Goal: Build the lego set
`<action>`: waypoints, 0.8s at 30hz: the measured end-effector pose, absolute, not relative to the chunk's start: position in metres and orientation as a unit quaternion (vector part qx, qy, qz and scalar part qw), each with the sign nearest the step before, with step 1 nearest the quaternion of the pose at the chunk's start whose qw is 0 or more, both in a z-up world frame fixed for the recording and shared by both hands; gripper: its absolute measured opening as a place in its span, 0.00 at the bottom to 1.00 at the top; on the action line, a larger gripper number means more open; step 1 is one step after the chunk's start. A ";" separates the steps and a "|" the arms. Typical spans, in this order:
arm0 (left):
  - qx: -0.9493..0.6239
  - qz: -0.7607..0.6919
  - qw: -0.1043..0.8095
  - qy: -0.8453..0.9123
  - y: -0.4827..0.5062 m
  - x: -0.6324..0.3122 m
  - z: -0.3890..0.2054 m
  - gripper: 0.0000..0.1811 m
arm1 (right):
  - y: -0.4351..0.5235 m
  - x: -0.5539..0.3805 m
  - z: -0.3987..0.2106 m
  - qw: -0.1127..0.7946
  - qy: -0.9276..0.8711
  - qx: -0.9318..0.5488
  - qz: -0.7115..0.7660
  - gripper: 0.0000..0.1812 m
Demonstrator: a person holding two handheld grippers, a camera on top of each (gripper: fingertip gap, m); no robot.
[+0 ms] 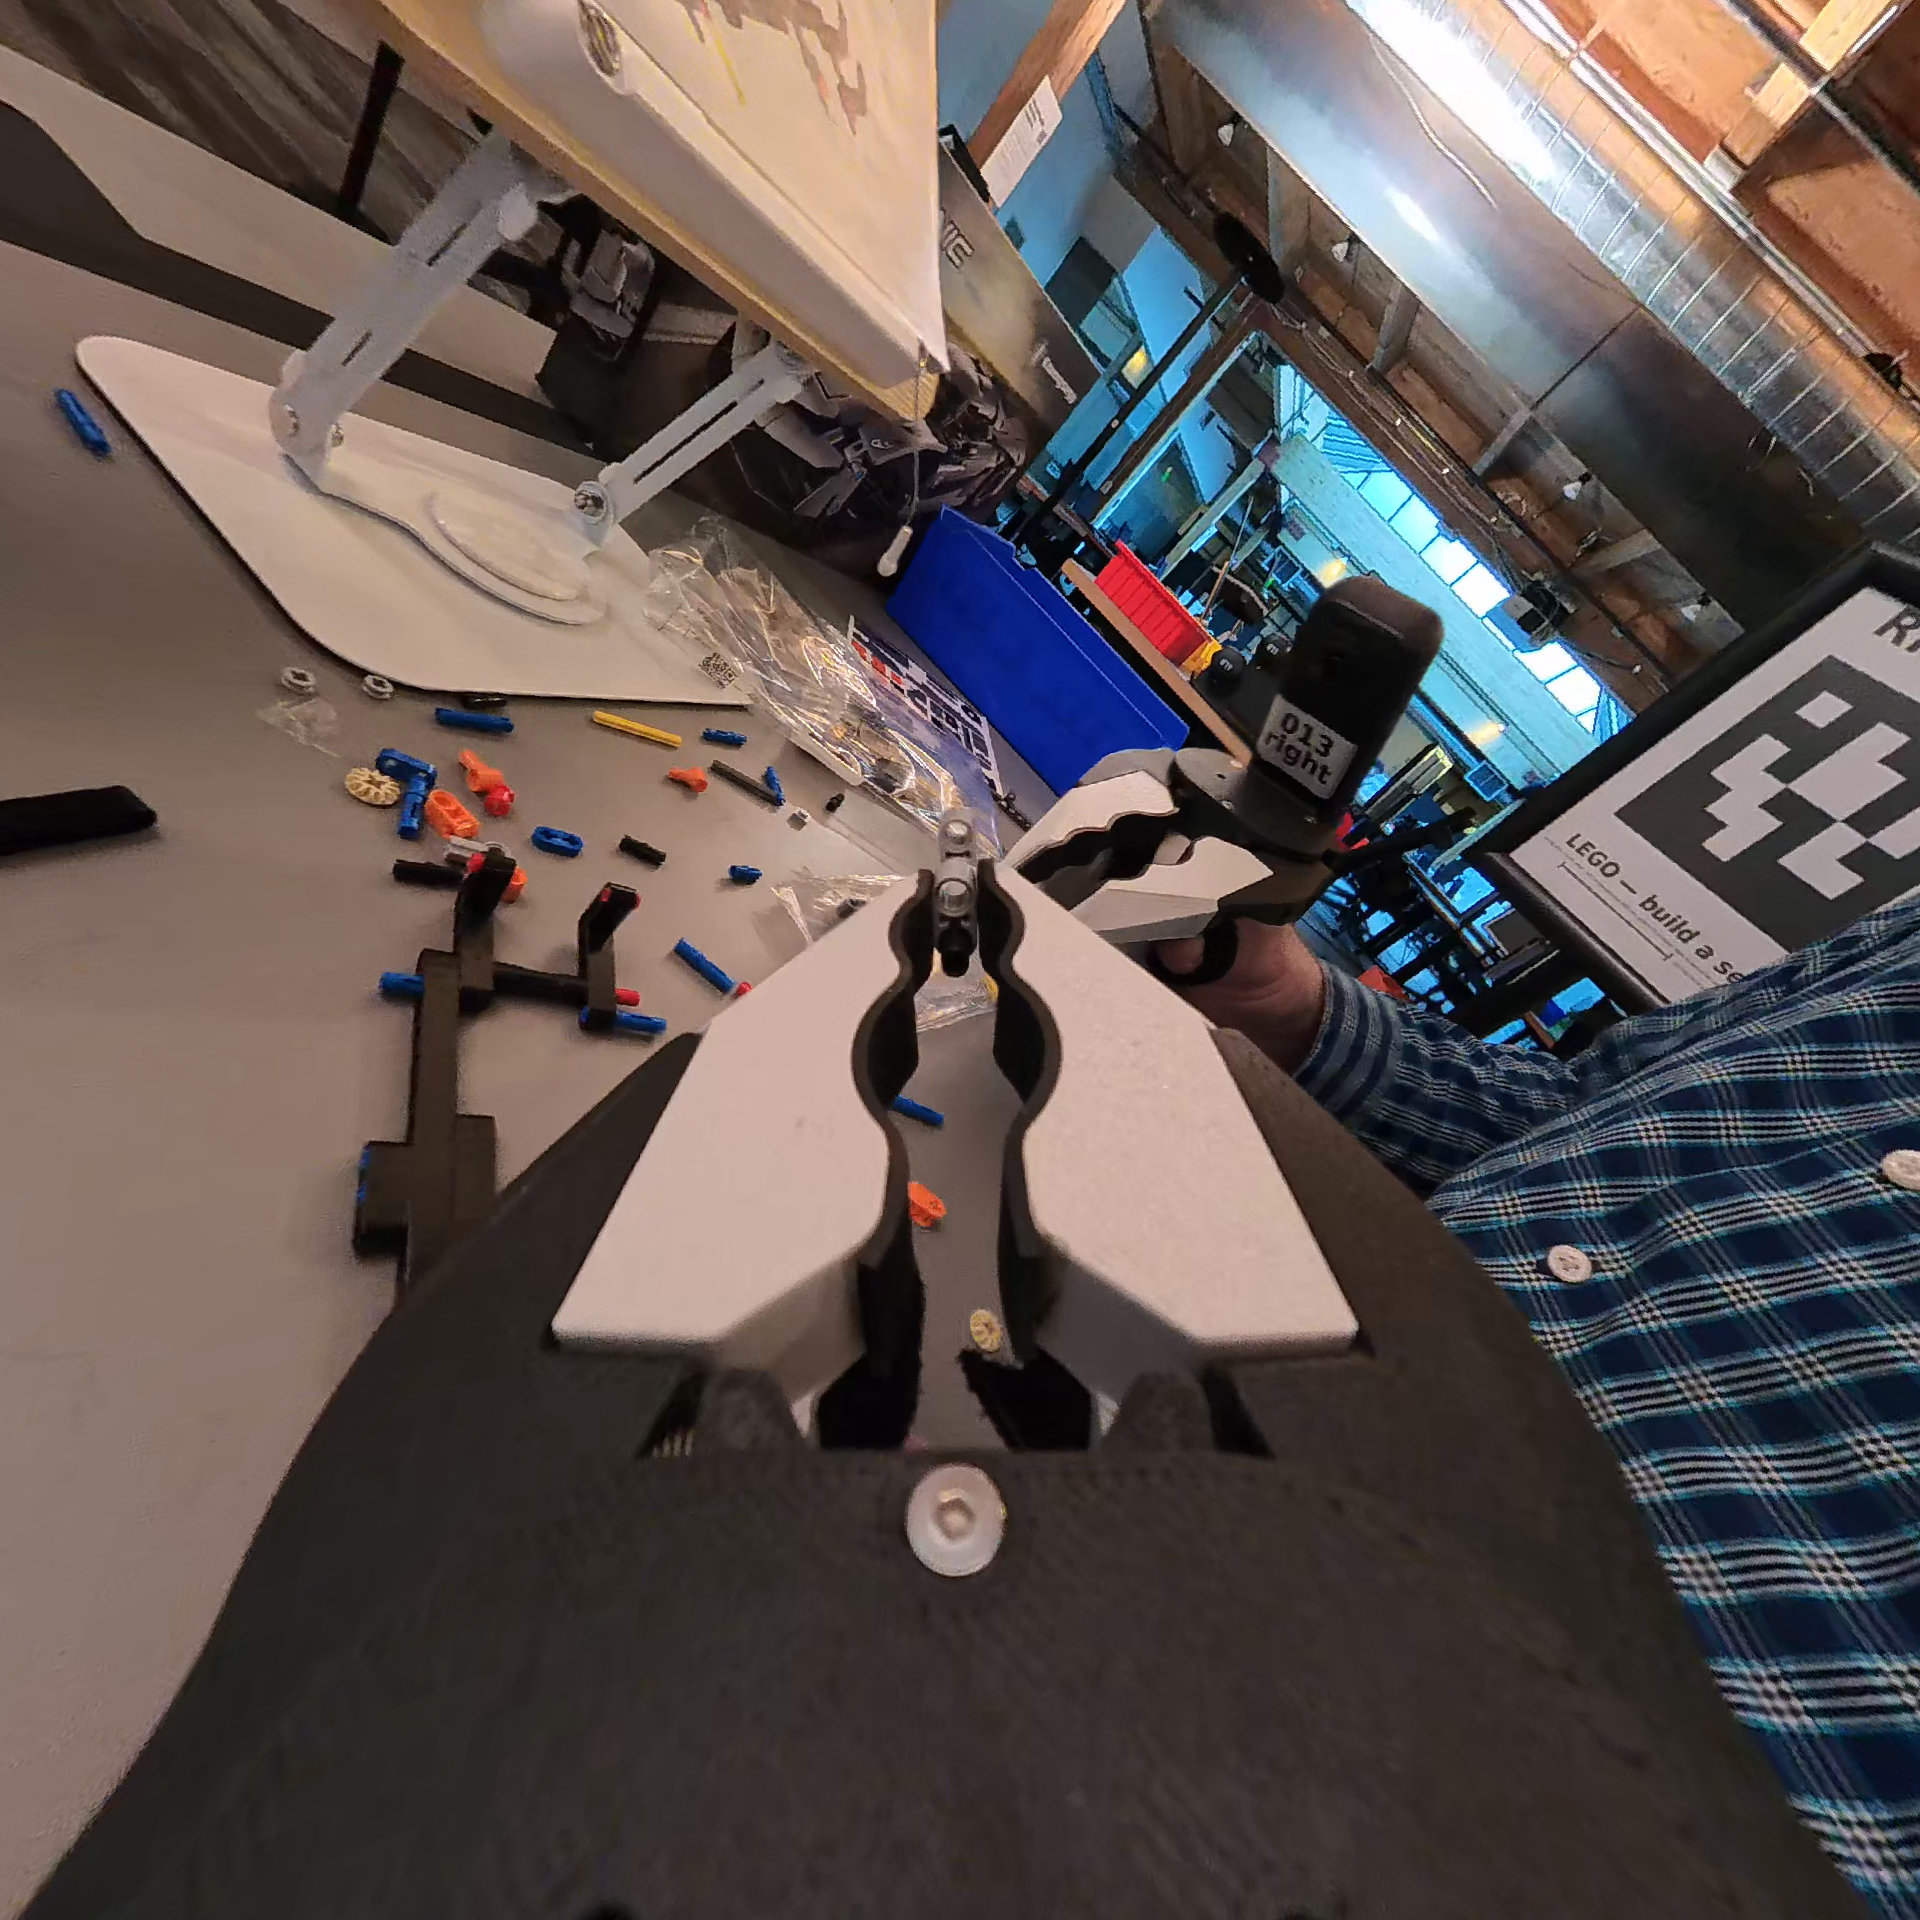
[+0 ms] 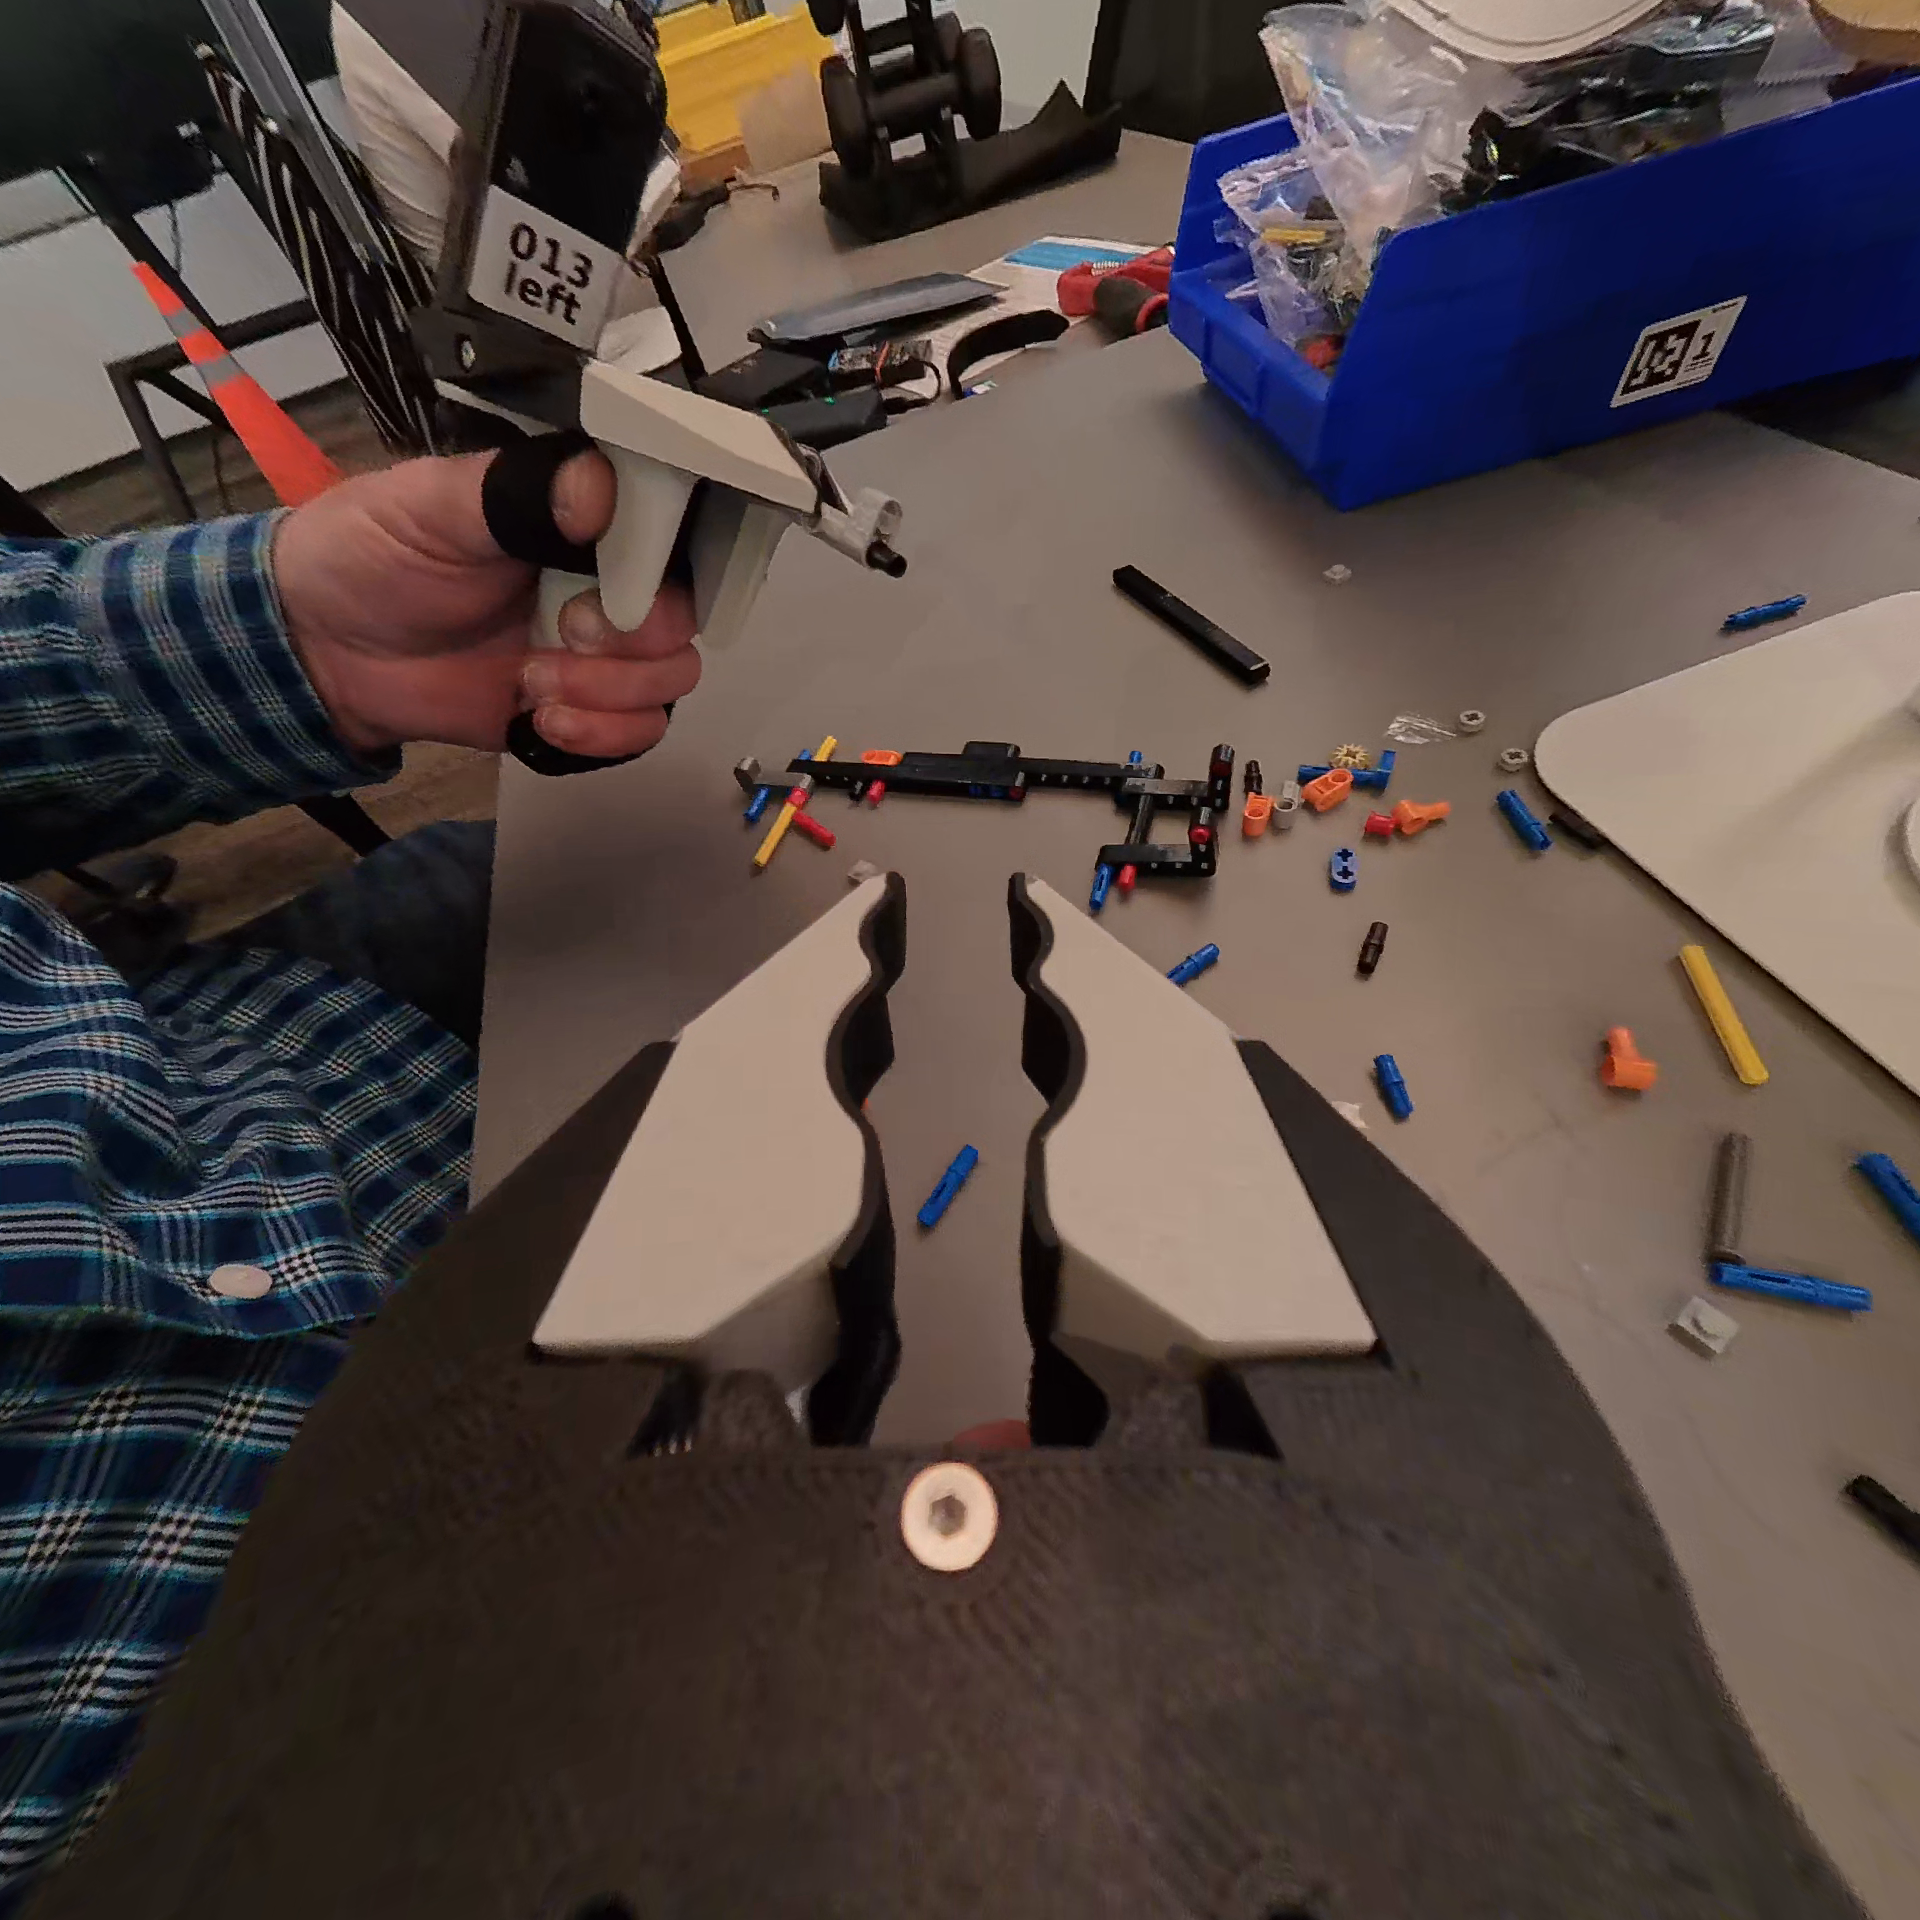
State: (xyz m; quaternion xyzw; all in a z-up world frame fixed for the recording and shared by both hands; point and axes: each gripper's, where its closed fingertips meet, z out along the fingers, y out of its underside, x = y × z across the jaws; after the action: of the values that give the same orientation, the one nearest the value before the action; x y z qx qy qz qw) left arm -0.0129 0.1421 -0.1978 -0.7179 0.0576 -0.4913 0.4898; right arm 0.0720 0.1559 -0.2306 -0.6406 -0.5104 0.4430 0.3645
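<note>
My left gripper point(image 1: 954, 896) is shut on a small grey connector with a black pin point(image 1: 954, 894), held in the air above the table; it also shows in the right wrist view point(image 2: 831, 509) with the grey piece point(image 2: 868, 528) sticking out of its tips. My right gripper point(image 2: 956, 888) is open and empty, hovering over the table in front of the black lego assembly point(image 2: 997, 777). In the left wrist view the right gripper point(image 1: 1039, 847) sits just beyond my left fingertips. The black assembly point(image 1: 457, 997) lies flat on the grey table.
Loose blue, orange, yellow and black pins lie scattered, such as a blue pin point(image 2: 945, 1184) and a yellow axle point(image 2: 1723, 1013). A blue bin point(image 2: 1558, 312) with bagged parts stands at the back. A white stand base point(image 1: 343, 540) holds the instruction sheet. A plaid-sleeved arm point(image 2: 156, 644) is at left. The tips of one gripper are about 10 cm away from the tips of the other.
</note>
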 end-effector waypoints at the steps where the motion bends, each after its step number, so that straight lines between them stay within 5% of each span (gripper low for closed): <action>1: -0.718 -0.490 0.491 0.056 0.143 -0.015 -0.198 0.03 | 0.159 0.074 -0.231 0.367 -0.513 -0.644 0.433 0.10; 24: -0.723 -0.486 0.490 0.010 0.156 -0.053 -0.216 0.03 | 0.273 0.014 -0.298 0.303 -0.558 -0.737 0.231 0.09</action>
State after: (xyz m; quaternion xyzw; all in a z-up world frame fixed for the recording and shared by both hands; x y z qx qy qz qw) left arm -0.0535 0.1562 -0.2161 -0.7235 0.0100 -0.4859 0.4903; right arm 0.0136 0.2732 -0.2979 -0.7369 -0.5583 0.2312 0.3030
